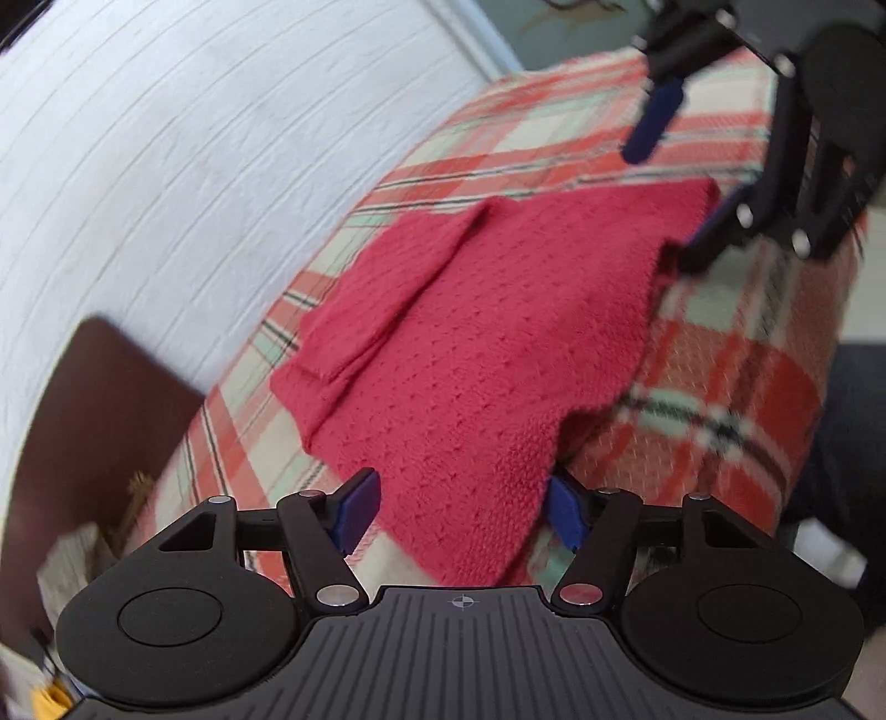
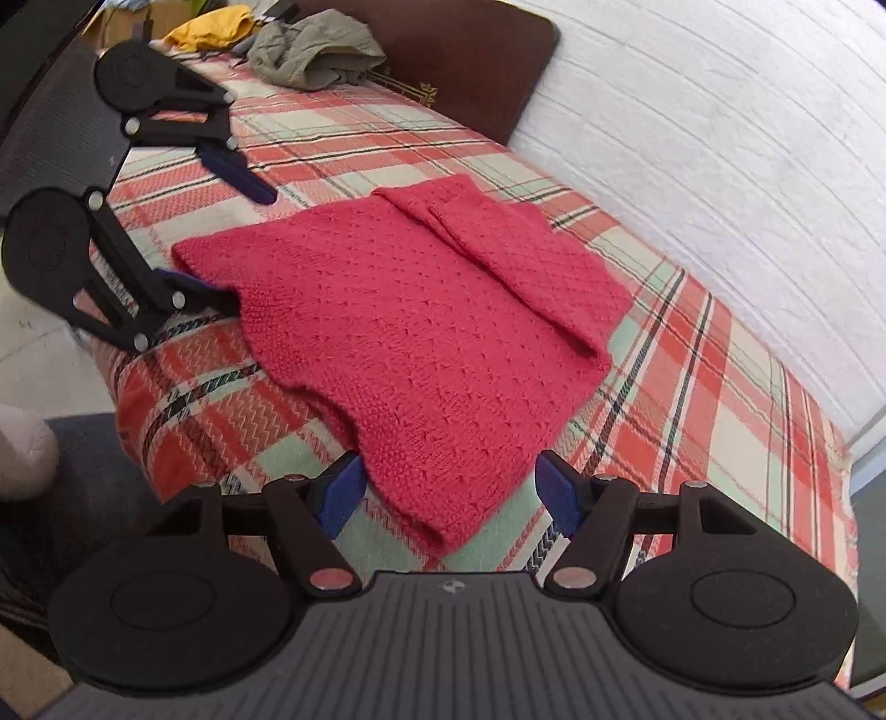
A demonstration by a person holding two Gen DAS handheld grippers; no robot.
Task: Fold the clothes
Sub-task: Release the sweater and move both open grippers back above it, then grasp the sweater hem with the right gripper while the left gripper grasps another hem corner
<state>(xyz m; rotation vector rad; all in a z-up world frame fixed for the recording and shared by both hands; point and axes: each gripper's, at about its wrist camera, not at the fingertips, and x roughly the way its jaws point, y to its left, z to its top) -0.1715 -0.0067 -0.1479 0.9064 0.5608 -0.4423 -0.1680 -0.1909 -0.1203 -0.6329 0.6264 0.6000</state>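
A red knitted garment (image 2: 410, 327) is lying flat on the plaid-covered bed (image 2: 692, 399), with one part already folded over itself along the wall-side edge, toward two o'clock in the right wrist view. The left hand-held gripper (image 1: 462, 512) is straddling the near corner of the knit, jaws spread, pads not pressing; the right hand-held gripper (image 2: 446, 490) is likewise released, its jaws either side of the other near corner.

To do this step well, I judge both pairs of pads should be closing on the full thickness of the hem at matching points, then lifting together so the edge is travelling straight toward twelve o'clock without dragging the bedcover.

Counting: one red garment, two hand-held grippers, one crumpled grey-green garment (image 2: 315, 50) and one yellow one (image 2: 213, 30) at eleven o'clock by the dark headboard (image 2: 470, 66).
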